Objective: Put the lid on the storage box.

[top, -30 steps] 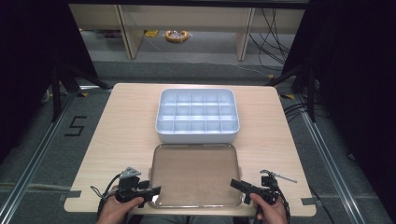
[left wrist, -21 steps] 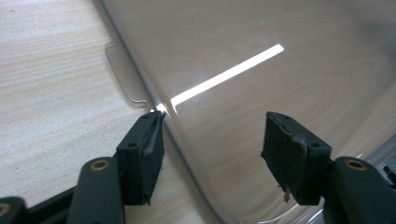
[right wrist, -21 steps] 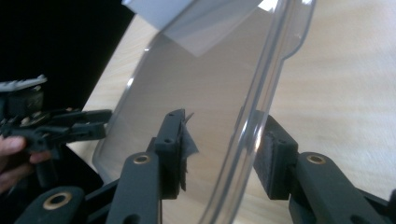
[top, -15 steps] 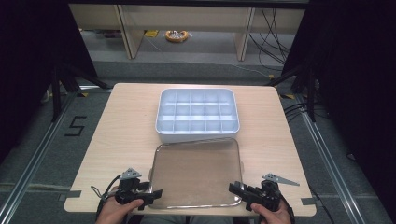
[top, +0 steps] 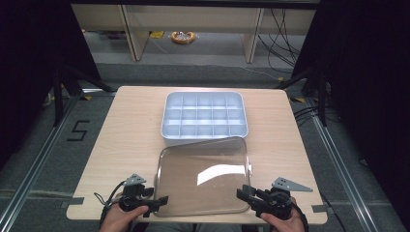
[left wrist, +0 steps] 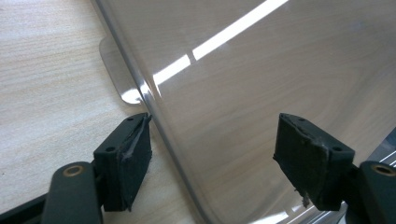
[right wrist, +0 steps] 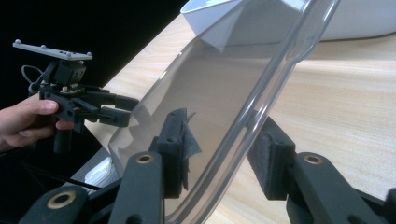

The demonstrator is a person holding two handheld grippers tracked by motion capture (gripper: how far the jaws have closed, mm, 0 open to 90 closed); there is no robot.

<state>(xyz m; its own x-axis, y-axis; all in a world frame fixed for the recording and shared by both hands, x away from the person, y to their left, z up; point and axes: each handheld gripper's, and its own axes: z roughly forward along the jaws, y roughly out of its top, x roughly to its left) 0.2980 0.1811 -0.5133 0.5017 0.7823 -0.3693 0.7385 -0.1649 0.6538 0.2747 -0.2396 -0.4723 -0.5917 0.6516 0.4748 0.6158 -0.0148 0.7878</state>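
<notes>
The right claw (top: pixel 246 195) pinches the near right edge of the clear lid (top: pixel 203 176), tilting it above the desk (top: pixel 125 140) just near of the white compartment box (top: pixel 204 118). The left claw (top: pixel 162 200) has just been opening, jaws spread astride the lid's near left edge.

Light falls from overhead and lands evenly on the pale desk (top: pixel 130 145), while the room around it sinks into near black on both sides. A bright white glare patch sits on the clear lid (top: pixel 193 188), between the left tongs (top: pixel 162 199) and the right tongs (top: pixel 243 193). In the left gripper view a long streak of glare crosses the lid just ahead of the tongs, and the pads nearest the lens look soft. In the right gripper view the tongs at the bottom are slightly blurred, the lid's rim curves with lens distortion, and the background to the left is dark
</notes>
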